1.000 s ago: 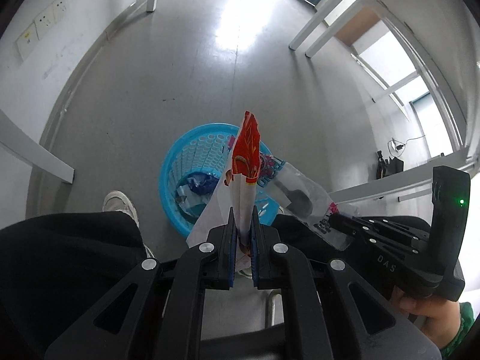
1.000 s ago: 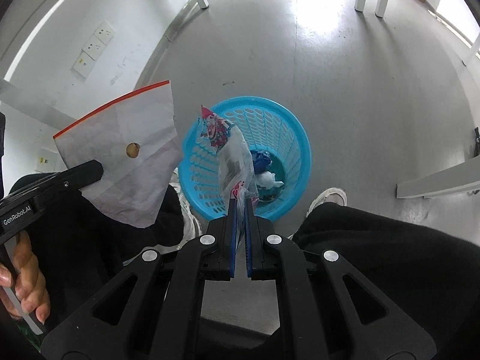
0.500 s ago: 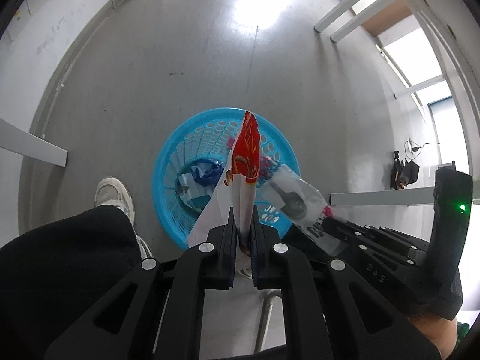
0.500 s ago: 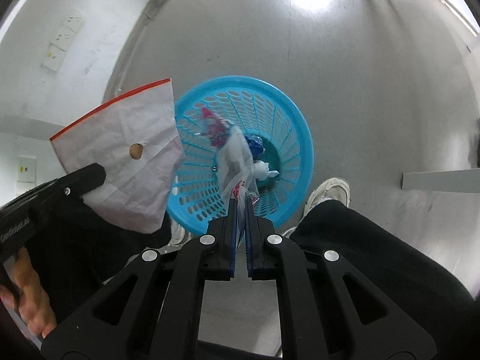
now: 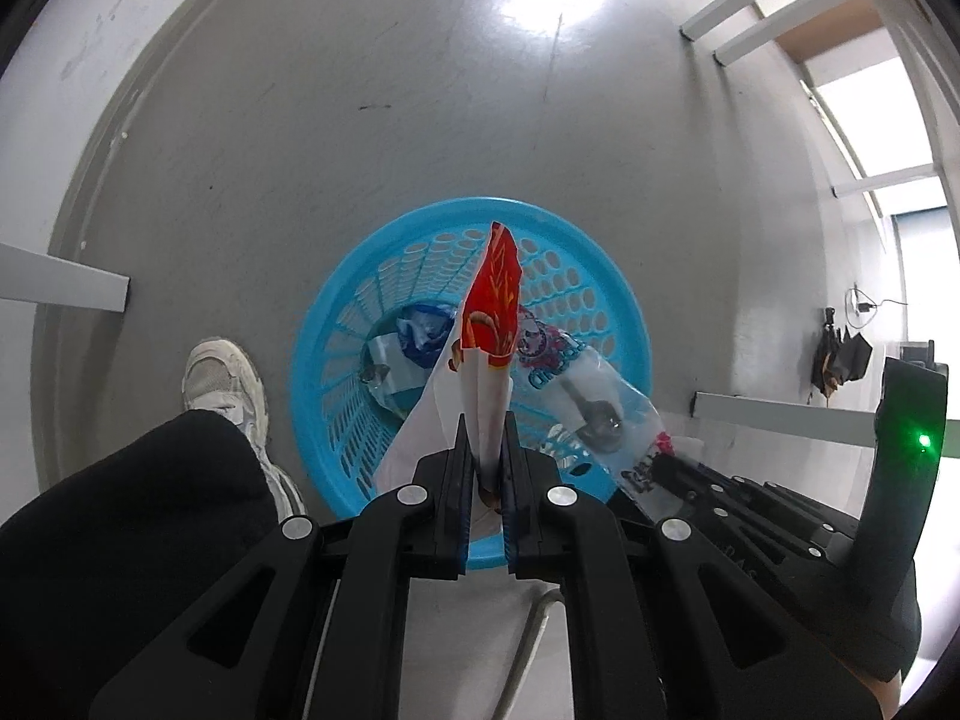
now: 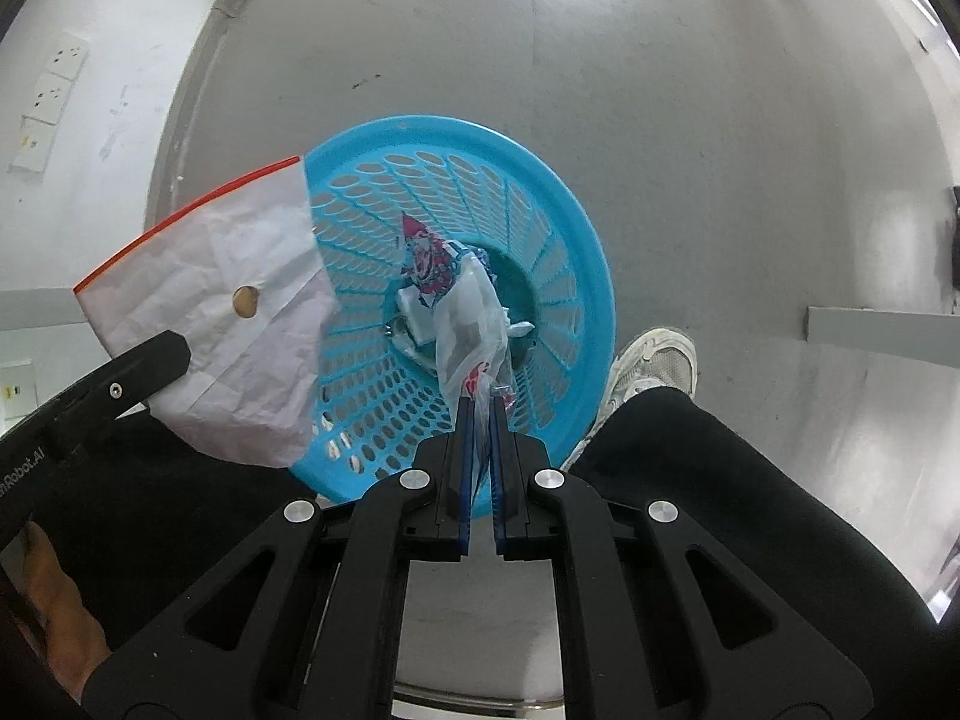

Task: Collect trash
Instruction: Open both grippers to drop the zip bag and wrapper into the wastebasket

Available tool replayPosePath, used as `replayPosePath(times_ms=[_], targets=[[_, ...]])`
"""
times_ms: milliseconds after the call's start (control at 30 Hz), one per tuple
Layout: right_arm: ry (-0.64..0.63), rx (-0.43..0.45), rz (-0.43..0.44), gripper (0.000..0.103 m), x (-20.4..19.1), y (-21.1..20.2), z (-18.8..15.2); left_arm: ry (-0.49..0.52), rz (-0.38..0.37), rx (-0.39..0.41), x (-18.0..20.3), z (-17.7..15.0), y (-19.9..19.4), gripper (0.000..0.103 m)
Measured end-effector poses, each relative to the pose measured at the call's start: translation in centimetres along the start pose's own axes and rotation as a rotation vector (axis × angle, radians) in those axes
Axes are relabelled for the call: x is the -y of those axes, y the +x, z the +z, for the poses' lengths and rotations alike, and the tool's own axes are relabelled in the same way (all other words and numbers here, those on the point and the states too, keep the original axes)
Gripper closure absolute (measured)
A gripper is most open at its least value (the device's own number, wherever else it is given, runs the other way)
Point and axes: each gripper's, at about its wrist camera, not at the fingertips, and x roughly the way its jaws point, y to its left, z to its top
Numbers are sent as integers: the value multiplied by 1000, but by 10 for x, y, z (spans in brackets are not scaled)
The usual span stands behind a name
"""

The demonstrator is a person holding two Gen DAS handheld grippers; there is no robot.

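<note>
While both pieces of trash hang over the bin, neither has dropped. Clamped in the left gripper (image 5: 485,468), jaws tight on its lower end, the paper bag (image 5: 492,324) stands up edge-on in the left view, red print at the top, white paper below; from the right camera the same paper bag (image 6: 240,324) shows its broad white side with a red strip along the top edge and a round hole, overlapping the bin's left rim. Over on the right gripper (image 6: 480,444), the jaws are pinched on a clear plastic wrapper (image 6: 462,318) with pink and red print, and it hangs right above the bin's middle; in the left view that wrapper (image 5: 588,396) slants across the bin's right side. Below sits the blue bin (image 5: 336,360), a perforated basket on the grey floor (image 5: 420,120), with blue and clear scraps (image 5: 414,336) already at its bottom. Just beside the bin, a white sneaker (image 5: 225,384) and black trouser legs (image 5: 120,516).
</note>
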Motion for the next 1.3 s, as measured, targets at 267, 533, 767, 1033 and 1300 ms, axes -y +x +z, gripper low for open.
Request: replayPosePath(times_ms=[267, 533, 767, 1033, 1300], targets=[[19, -3, 8, 77, 1, 5, -1, -15, -26, 16, -1, 2, -4, 64], [5, 10, -3, 68, 0, 3, -3, -35, -43, 54, -1, 3, -15, 58], [-40, 82, -53, 67, -5, -20, -13, -44, -13, 54, -10, -6, -23, 58], [-113, 184, -25, 59, -9, -65, -37, 23, 10, 122, -4, -31, -59, 56], [-171, 304, -14, 49, -17, -111, -71, 104, 44, 222, -4, -62, -104, 48]])
